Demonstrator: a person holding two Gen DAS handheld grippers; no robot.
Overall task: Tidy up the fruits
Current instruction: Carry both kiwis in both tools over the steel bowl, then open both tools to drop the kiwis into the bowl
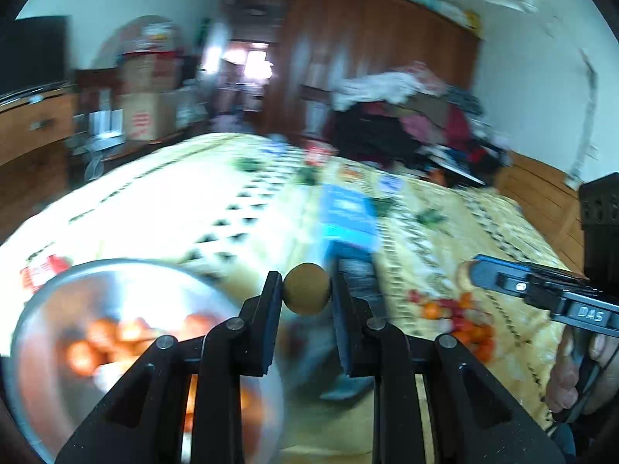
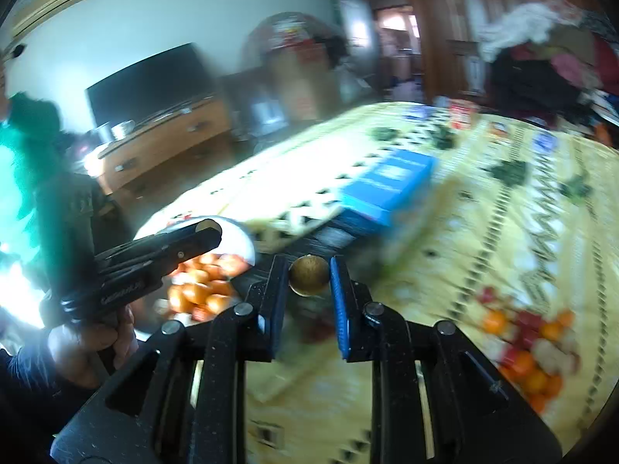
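Note:
My left gripper (image 1: pixel 306 290) is shut on a small round brown fruit (image 1: pixel 306 288), held above the bed just right of a metal bowl (image 1: pixel 58 294) with several orange fruits in it. My right gripper (image 2: pixel 309 280) is shut on another small brown fruit (image 2: pixel 308 280), held over the bed between the bowl (image 2: pixel 240 239) and a pile of loose orange and red fruits (image 2: pixel 530 352). That pile also shows in the left wrist view (image 1: pixel 460 321). Each gripper shows in the other's view, the right one (image 1: pixel 479 270) and the left one (image 2: pixel 207 232).
A blue box (image 1: pixel 348 212) lies on the yellow patterned bedspread (image 1: pixel 174 201), also in the right wrist view (image 2: pixel 390 185). Clothes are heaped at the bed's far end (image 1: pixel 406 116). A wooden cabinet with a TV (image 2: pixel 154 77) stands left.

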